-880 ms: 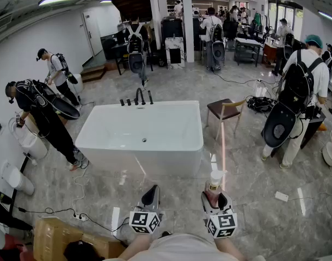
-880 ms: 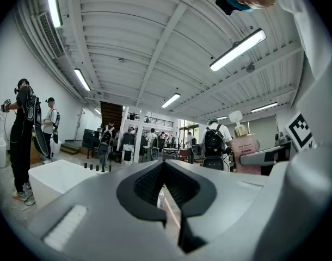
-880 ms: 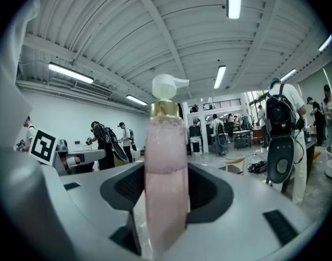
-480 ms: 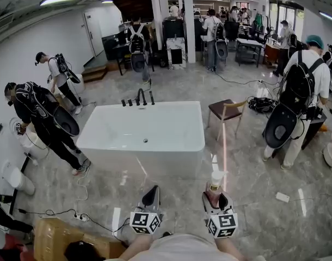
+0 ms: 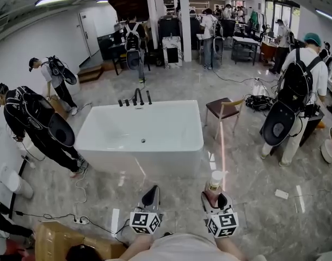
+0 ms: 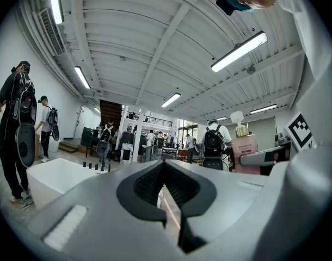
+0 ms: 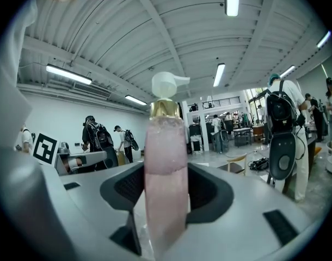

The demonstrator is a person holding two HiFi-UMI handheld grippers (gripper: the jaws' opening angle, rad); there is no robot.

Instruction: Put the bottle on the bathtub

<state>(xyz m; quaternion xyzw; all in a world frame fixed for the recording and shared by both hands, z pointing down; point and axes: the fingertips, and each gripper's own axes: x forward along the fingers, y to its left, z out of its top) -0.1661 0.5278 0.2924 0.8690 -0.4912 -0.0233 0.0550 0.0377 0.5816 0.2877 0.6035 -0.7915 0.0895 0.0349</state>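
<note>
A pink pump bottle with a white pump head and gold collar stands upright between the jaws of my right gripper, which is shut on it. In the head view the bottle sticks up above that gripper, over the marble floor in front of the bathtub. The white bathtub stands ahead, with black taps on its far rim. My left gripper hangs beside the right one, jaws together and nothing between them. In the left gripper view the bottle shows at the right and the tub at the left.
A wooden chair stands right of the tub. A person with a backpack bends at the tub's left; another stands at the right. Cables and a power strip lie on the floor at the lower left.
The view has shifted slightly and the person left of the tub has stepped further left. Both grippers keep their places, the bottle still in the right one.
</note>
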